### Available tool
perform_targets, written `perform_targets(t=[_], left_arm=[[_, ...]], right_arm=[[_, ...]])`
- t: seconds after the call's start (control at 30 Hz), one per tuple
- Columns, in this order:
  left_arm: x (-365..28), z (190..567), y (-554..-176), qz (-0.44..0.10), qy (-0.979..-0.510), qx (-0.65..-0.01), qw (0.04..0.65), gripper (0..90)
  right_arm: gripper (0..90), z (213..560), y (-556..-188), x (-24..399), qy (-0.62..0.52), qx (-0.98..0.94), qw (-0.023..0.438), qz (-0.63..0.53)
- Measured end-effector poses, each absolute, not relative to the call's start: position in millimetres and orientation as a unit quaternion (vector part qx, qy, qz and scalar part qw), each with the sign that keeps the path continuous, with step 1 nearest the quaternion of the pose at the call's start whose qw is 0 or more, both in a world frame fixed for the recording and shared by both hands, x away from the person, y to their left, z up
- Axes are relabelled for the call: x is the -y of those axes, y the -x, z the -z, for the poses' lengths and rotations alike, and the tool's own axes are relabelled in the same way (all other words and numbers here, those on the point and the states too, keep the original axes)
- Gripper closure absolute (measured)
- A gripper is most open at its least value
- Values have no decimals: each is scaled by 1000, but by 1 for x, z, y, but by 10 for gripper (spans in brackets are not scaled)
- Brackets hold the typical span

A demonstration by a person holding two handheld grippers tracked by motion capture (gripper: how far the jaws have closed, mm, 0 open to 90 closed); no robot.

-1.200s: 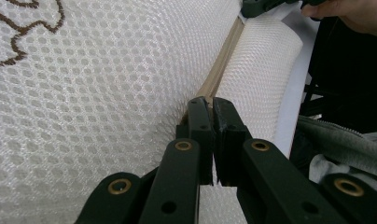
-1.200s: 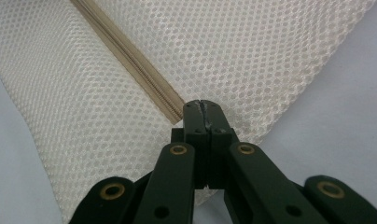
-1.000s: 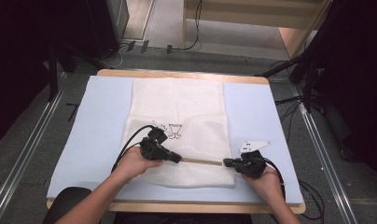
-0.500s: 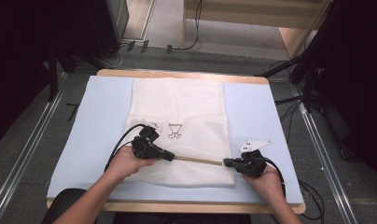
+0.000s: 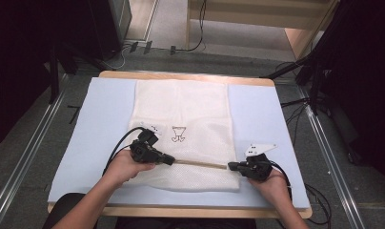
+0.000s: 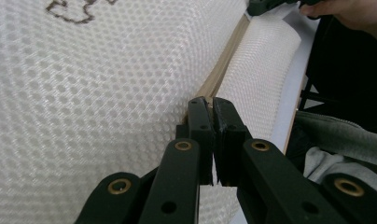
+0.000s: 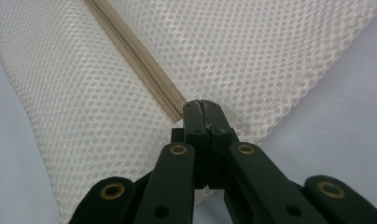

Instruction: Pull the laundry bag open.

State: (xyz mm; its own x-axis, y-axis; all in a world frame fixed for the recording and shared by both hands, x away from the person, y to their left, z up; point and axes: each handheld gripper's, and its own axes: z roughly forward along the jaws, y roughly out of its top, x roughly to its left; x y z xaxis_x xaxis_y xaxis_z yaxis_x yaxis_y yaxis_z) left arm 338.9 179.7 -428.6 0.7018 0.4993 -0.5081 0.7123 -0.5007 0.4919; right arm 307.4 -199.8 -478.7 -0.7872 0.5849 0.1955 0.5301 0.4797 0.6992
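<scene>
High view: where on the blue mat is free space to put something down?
Free: the blue mat left of the mesh bag, and the strip right of it, above the right claw. Crowded: the near edge, where both hands work the zipper.

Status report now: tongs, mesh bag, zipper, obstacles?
Left tongs shut on zipper. Right tongs shut at zipper's other end. Mesh bag flat on blue mat. Nothing in the way.
</scene>
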Motion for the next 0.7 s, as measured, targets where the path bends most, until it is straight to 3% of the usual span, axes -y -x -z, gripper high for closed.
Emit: perform_targets(t=[0.7], left_arm=[[-195,425,-338,158,-841,-381,349,889]], right_arm=[[900,479,-309,201,-324,-859,28,-395]])
